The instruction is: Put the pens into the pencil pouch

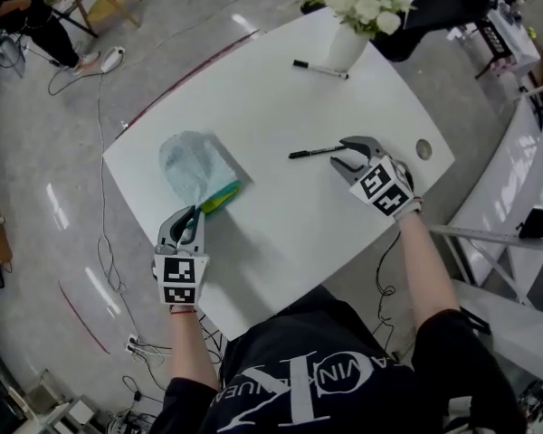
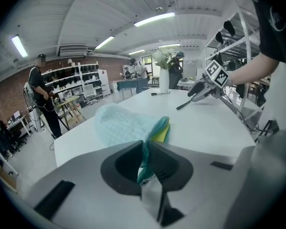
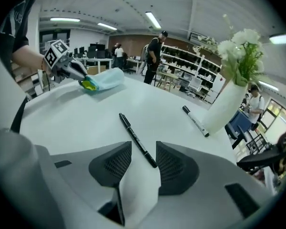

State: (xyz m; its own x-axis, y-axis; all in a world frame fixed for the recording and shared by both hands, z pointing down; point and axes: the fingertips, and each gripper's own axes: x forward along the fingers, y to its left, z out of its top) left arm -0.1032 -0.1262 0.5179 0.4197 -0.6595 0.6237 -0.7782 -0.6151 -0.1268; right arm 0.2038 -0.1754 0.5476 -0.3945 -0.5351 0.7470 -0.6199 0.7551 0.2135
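A pale blue mesh pencil pouch [image 1: 192, 165] with a teal and yellow mouth lies on the white table [image 1: 281, 233]. My left gripper [image 1: 192, 217] is shut on the pouch's mouth edge [image 2: 144, 162], lifting it slightly. A black pen [image 1: 315, 152] lies mid-table. My right gripper [image 1: 347, 158] stands open around its near end, and the pen tip [image 3: 150, 161] lies between the pads without touching them. A second marker [image 1: 320, 69], white with a black cap, lies by the vase.
A white vase of white flowers [image 1: 353, 25] stands at the far edge. A round cable hole [image 1: 423, 149] sits near the table's right edge. People, shelves and other tables stand around the room.
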